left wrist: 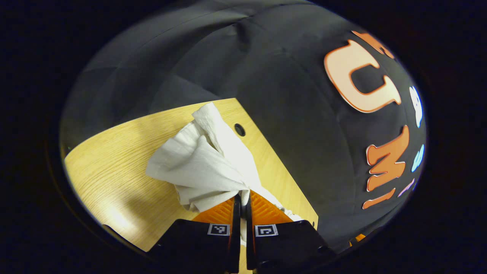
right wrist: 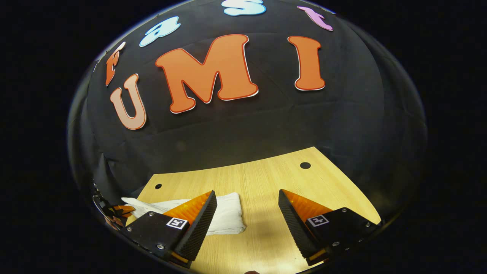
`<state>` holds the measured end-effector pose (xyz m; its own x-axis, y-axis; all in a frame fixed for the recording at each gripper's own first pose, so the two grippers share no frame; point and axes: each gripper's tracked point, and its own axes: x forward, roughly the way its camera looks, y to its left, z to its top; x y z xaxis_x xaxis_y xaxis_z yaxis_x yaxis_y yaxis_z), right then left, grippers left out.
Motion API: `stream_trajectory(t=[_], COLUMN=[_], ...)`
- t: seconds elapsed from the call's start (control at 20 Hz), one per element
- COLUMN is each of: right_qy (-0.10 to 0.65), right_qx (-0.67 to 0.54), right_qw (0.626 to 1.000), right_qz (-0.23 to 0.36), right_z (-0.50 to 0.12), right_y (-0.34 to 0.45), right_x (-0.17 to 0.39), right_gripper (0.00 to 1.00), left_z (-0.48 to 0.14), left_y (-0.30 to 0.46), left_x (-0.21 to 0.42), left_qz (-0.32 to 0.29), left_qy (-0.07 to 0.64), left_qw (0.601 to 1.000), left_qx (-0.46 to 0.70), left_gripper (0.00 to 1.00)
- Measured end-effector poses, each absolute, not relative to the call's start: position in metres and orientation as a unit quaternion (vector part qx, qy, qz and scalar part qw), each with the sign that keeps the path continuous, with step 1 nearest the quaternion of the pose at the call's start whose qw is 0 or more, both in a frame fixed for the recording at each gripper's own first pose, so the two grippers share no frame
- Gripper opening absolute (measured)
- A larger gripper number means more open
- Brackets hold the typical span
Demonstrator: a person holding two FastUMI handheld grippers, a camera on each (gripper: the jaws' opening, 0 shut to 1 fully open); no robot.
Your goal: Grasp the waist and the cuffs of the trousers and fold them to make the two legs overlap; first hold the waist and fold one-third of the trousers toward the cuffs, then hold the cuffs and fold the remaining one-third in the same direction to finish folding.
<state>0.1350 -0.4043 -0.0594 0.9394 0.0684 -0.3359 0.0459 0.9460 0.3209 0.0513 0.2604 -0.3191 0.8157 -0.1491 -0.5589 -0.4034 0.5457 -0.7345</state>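
In the left gripper view, the left gripper (left wrist: 241,199) has its fingers pinched together on a bunched fold of the white, crinkled fabric trousers (left wrist: 201,160), which rise off the light wooden worktop (left wrist: 110,171) near its far corner hole. In the right gripper view, the trousers (right wrist: 228,213) lie flat at the worktop's (right wrist: 266,182) left end, and the right gripper (right wrist: 247,209) hangs just right of them, fingers spread wide and holding nothing.
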Motion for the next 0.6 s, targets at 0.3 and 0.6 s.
stream_trajectory(t=[0.3, 0.6], right_qy=[0.161, 0.16], right_qx=[0.159, 0.158], right_qw=[0.974, 0.974], right_qz=[-0.001, -0.001], right_z=[-0.06, -0.068], right_y=[-0.432, -0.455], right_x=[0.133, 0.13], right_gripper=[0.99, 0.98], left_z=[-0.255, -0.22], left_y=[0.212, 0.15], left_x=[0.087, 0.113], left_qz=[0.024, -0.022], left_qy=[0.273, 0.275], left_qw=[0.877, 0.901], left_qx=[-0.395, -0.336], left_gripper=[0.1, 0.1])
